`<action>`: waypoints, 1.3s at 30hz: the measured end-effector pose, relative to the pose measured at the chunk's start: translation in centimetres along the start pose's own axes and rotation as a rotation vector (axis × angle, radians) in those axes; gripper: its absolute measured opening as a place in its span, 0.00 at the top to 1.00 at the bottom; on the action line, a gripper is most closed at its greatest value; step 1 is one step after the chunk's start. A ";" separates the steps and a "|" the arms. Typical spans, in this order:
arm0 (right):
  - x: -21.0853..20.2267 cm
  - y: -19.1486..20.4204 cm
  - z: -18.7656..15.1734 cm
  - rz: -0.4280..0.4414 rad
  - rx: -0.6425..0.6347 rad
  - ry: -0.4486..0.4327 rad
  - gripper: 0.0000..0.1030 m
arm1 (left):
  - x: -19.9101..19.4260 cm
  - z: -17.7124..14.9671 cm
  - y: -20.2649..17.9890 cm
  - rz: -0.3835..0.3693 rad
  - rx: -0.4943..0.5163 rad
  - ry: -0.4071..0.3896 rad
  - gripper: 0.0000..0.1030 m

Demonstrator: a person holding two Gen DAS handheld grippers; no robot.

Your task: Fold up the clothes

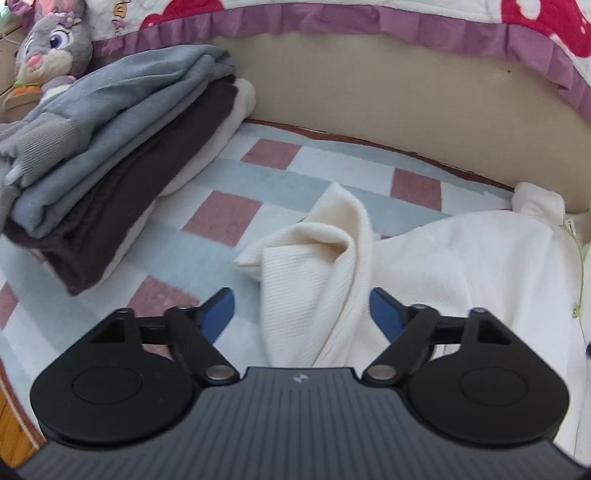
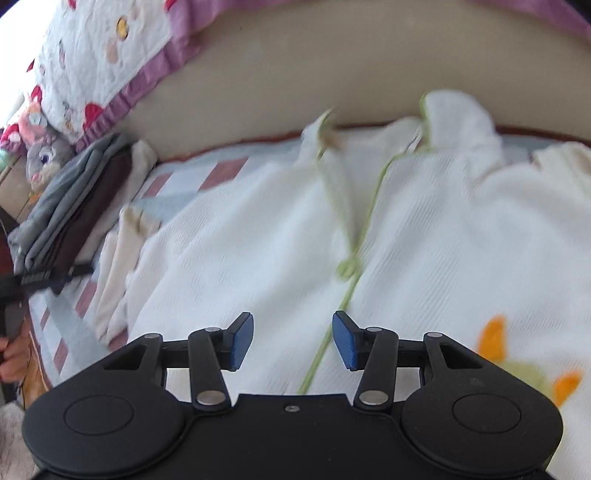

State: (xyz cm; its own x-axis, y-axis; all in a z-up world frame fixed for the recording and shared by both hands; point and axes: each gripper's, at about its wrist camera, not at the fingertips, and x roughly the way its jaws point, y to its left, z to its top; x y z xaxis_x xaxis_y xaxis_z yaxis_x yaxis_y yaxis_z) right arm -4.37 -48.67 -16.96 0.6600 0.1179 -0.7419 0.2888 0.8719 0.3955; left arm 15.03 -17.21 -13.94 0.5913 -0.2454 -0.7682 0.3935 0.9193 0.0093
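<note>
The cream garment (image 2: 424, 229) lies spread front-up on the checked blanket (image 1: 229, 218), its collar toward the beige padded wall (image 1: 369, 92) and its green-trimmed placket (image 2: 364, 236) running down the middle; this flat layout presents both side edges for folding. The left sleeve (image 1: 314, 243) is bunched and partly turned over on itself beside the body panel, so it likely needs straightening or folding inward before the body can be folded. The left gripper (image 1: 302, 306) hovers directly over this sleeve with its jaws wide apart and nothing between them; the sleeve cloth sits in the gap below the blue pads (image 1: 221, 310), a position consistent with lining up a pinch on the sleeve. The right gripper (image 2: 293, 338) is held over the lower front of the garment, close to the placket, with its jaws likewise apart and empty; whether the pads touch the cloth cannot be determined from this blurred view. An orange and green appliqué (image 2: 517, 362) marks the garment's lower right front. A stack of folded clothes (image 1: 110, 166), grey over dark brown over cream, rests at the left of the blanket, well apart from the garment, apparently as the deposit location for finished items. A plush rabbit (image 1: 51, 44) sits behind the stack, under the quilt's purple frill (image 1: 369, 26).
</note>
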 end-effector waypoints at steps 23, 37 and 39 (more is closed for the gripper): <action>2.8 7.4 -5.1 -0.092 -0.417 0.043 0.49 | -3.6 4.2 8.0 0.333 -0.105 -0.321 0.90; 2.2 7.6 -5.8 -0.165 -0.432 0.043 0.49 | -10.0 3.1 14.5 0.493 -0.404 -0.507 0.62; 2.1 7.4 -5.6 -0.162 -0.429 0.042 0.49 | -10.0 2.8 15.9 0.485 -0.436 -0.453 0.71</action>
State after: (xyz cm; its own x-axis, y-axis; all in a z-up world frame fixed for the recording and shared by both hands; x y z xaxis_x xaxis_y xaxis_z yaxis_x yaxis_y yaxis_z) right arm -4.69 -39.28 -18.63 0.5987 -0.0248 -0.8006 0.0672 0.9975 0.0194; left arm 17.36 -0.99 -4.34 0.8917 0.1986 -0.4067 -0.2376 0.9702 -0.0472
